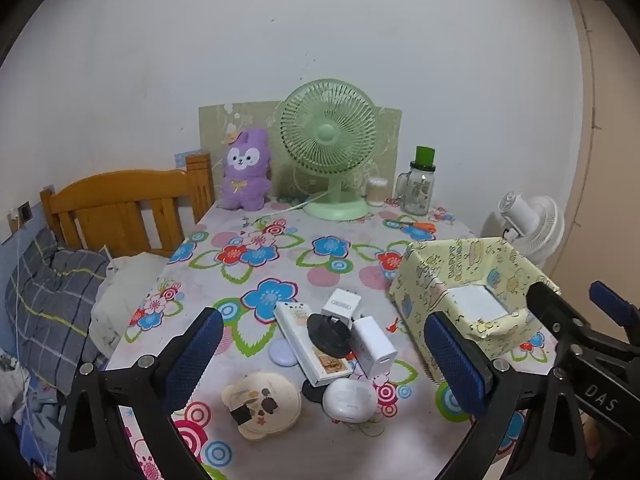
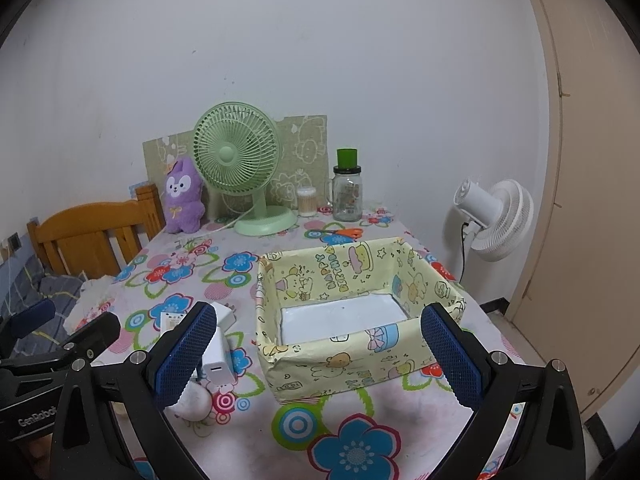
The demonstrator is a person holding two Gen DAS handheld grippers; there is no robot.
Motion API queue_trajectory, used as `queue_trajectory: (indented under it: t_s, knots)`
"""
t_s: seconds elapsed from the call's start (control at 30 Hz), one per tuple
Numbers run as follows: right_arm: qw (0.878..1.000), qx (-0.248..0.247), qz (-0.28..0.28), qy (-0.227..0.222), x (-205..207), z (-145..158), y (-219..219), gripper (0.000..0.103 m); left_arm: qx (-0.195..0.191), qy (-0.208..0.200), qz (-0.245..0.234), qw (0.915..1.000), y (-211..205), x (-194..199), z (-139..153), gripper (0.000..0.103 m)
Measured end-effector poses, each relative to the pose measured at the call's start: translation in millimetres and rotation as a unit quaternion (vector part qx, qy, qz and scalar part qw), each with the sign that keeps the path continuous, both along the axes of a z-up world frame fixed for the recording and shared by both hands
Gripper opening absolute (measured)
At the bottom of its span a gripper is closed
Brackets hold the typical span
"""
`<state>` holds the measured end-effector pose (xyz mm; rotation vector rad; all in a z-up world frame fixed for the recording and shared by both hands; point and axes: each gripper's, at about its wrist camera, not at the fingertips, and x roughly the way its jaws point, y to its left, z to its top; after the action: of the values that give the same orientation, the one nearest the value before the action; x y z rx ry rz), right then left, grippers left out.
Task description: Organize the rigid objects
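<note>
While both sets of tongs hang wide apart and empty, the left gripper [image 1: 324, 356] frames a heap of chargers [image 1: 372, 346] and cases [image 1: 262, 404] — the right gripper [image 2: 320, 356] faces the empty paper-wrapped box [image 2: 340, 364] just beside them.

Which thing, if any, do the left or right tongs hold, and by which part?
Nothing is held. The left tongs hang open above the chargers; the right tongs stand open before the empty box.
</note>
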<state>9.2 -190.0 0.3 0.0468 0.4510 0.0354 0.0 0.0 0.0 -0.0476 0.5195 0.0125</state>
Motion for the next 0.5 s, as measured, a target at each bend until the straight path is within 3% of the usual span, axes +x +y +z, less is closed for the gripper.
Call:
queue_trajectory:
  t_s: [0.5]
  knots:
    - [1.000, 0.002, -0.003, 0.005, 1.0, -0.5, 1.8, 0.103, 0.017, -0.012, -0.001, 0.9998, -2.9, -1.4, 4.7, 0.101]
